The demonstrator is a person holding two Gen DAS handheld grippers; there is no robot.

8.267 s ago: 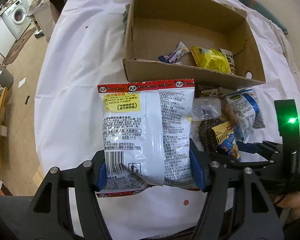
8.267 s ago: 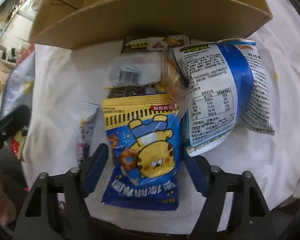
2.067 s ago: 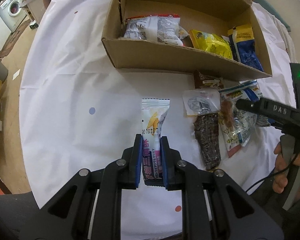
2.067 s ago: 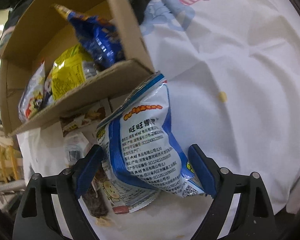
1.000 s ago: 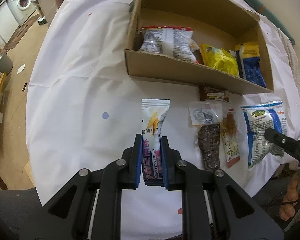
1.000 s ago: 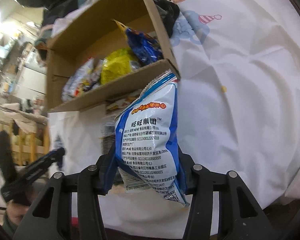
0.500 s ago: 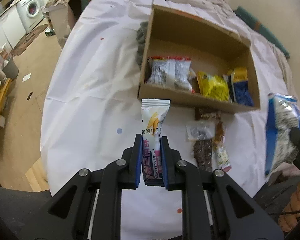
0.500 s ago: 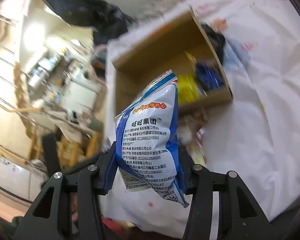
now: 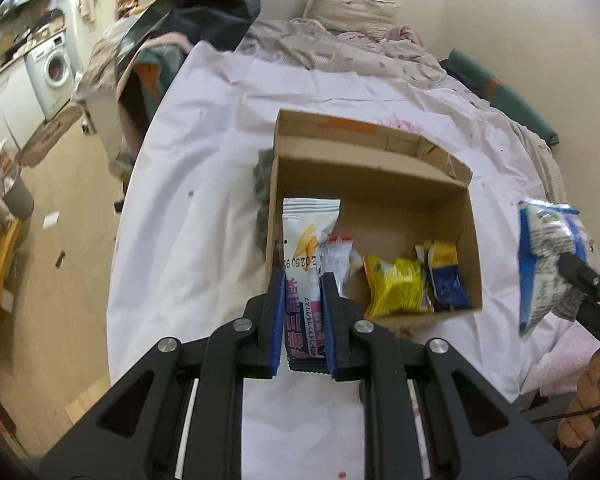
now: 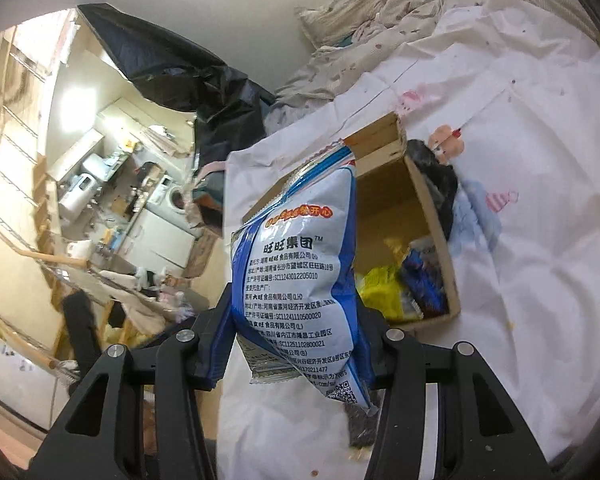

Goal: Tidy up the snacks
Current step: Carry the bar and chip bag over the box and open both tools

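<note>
My left gripper (image 9: 302,316) is shut on a slim white and pink snack packet (image 9: 306,264), held high above the near left corner of the open cardboard box (image 9: 364,176). My right gripper (image 10: 296,344) is shut on a blue and white snack bag (image 10: 300,272), held in the air to the right of the box (image 10: 432,224). That bag also shows at the right in the left wrist view (image 9: 544,264). The box holds a yellow bag (image 9: 394,286), a blue bag (image 9: 446,276) and a red-edged white bag (image 9: 336,252).
The box stands on a table under a white cloth (image 9: 204,200). A dark snack (image 10: 360,426) lies on the cloth below my right gripper. Crumpled bedding (image 9: 360,36) is piled behind the table. A washing machine (image 9: 54,72) and floor clutter are at the left.
Both grippers have risen well above the table with their packets, so the box looks smaller and lower. The blue and white bag was lifted off the cloth about a second ago.
</note>
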